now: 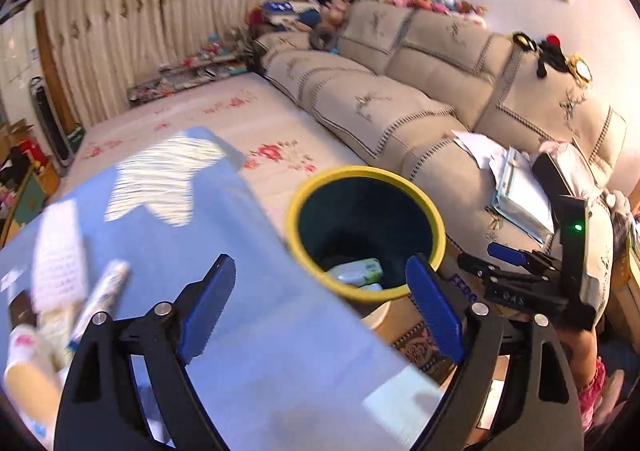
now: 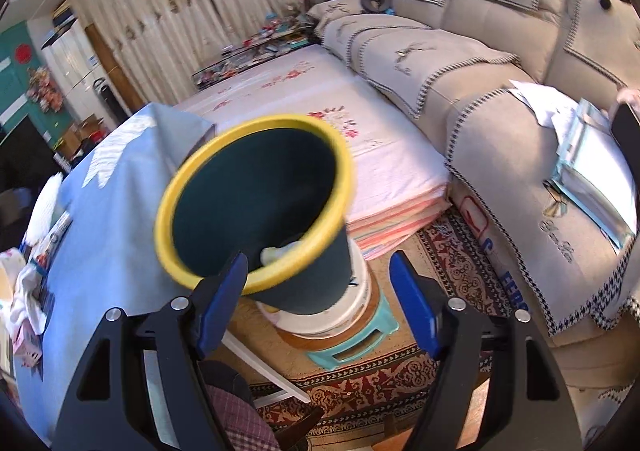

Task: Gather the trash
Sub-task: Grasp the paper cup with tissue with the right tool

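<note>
A dark green bin with a yellow rim (image 1: 320,181) stands beside the blue-clothed table (image 1: 256,315); pale green and white trash (image 1: 354,271) lies inside it. My left gripper (image 1: 320,311) is open and empty above the table's edge, next to the bin. Loose trash, a tube-like wrapper (image 1: 102,297) and papers (image 1: 60,255), lies on the table at the left. In the right wrist view the bin (image 2: 224,275) sits on stacked stools, and my right gripper (image 2: 318,303) is open and empty just in front of it. The right gripper also shows in the left wrist view (image 1: 504,257).
A beige sofa (image 1: 400,107) with papers (image 1: 516,187) runs along the right. A floral mattress (image 2: 320,119) lies behind the bin. The bin rests on a white and teal stool stack (image 2: 352,331) over a patterned rug (image 2: 448,263). More clutter (image 2: 28,291) lies on the table's left.
</note>
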`<state>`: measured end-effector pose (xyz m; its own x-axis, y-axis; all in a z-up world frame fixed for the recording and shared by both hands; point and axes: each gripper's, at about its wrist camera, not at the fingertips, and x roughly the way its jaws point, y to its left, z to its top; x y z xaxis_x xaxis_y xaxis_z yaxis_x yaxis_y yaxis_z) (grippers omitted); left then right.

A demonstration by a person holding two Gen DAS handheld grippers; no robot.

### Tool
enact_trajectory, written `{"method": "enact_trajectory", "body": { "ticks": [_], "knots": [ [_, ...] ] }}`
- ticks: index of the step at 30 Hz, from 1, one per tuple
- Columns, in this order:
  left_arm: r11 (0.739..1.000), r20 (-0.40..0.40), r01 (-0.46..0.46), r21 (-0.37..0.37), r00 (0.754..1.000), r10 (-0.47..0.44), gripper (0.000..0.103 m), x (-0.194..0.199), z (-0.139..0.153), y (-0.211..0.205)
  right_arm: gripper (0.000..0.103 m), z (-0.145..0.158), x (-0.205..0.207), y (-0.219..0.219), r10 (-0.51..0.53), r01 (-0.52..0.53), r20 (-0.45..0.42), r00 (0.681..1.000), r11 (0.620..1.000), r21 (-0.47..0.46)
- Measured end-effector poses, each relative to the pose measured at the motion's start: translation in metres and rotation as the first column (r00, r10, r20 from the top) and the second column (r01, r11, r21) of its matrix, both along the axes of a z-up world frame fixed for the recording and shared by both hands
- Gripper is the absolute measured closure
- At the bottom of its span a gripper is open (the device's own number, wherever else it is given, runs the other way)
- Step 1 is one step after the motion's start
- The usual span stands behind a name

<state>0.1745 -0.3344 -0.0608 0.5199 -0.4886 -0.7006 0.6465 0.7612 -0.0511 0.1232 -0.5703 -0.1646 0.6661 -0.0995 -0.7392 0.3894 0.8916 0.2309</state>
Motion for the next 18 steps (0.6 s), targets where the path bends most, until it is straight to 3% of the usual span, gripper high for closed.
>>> {"method": "enact_trajectory", "body": {
  "ticks": [4, 7, 11, 14, 18],
  "knots": [
    [0.992, 0.019, -0.116, -0.058, 0.993, 0.118, 0.013, -0.022, 0.016, 0.082, 0.033, 0.013, 0.016, 0.037, 0.083, -0.082, 0.008, 0.997, 0.996, -0.031],
    [0.971, 0.039, -0.224, -0.08, 0.973, 0.228, 0.012, -0.04, 0.023, 0.147, 0.033, 0.026, 0.029, 0.072, 0.16, -0.159, 0.019, 0.987, 0.986, -0.059],
    [0.915, 0.108, -0.4, -0.06, 0.908, 0.404, 0.011, -0.066, 0.024, 0.232, 0.032, 0.046, 0.05, 0.13, 0.287, -0.283, 0.037, 0.957, 0.955, -0.093],
    [0.875, 0.113, -0.48, -0.057, 0.868, 0.484, 0.011, -0.075, 0.021, 0.28, 0.032, 0.061, 0.068, 0.178, 0.405, -0.399, 0.056, 0.913, 0.912, -0.098],
    [0.82, 0.087, -0.567, -0.079, 0.815, 0.573, 0.011, -0.081, 0.016, 0.335, 0.032, 0.073, 0.086, 0.248, 0.564, -0.556, 0.08, 0.822, 0.825, -0.097]
  ]
}}
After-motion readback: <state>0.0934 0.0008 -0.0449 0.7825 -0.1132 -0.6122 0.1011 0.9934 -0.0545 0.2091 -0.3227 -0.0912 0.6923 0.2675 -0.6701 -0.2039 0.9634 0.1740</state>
